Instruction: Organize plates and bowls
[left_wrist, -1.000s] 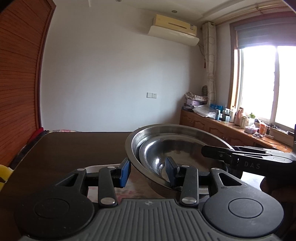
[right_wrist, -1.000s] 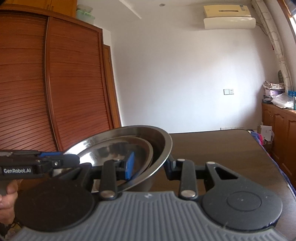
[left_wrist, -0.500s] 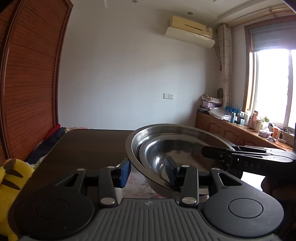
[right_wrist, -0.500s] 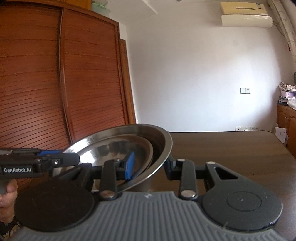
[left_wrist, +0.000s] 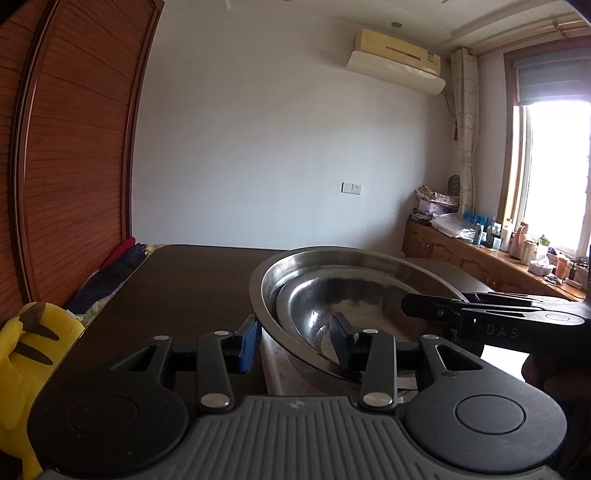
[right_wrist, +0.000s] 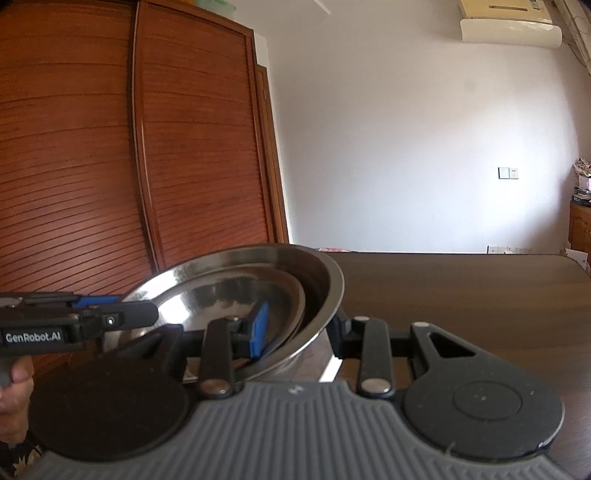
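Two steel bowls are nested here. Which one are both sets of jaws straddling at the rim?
The outer, larger steel bowl: each gripper has one finger outside its wall and one inside. The smaller bowl just sits nested within it, its rim lower and untouched as far as visible.

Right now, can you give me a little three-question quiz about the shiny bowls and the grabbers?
1. True or false: both grippers grip the big round steel bowl.
2. What sits inside it?
3. Which toy shows at the left wrist view's edge: A yellow plush, B red car?

Key:
1. True: the left gripper and the right gripper each pinch its rim.
2. A smaller steel bowl.
3. A, the yellow plush toy.
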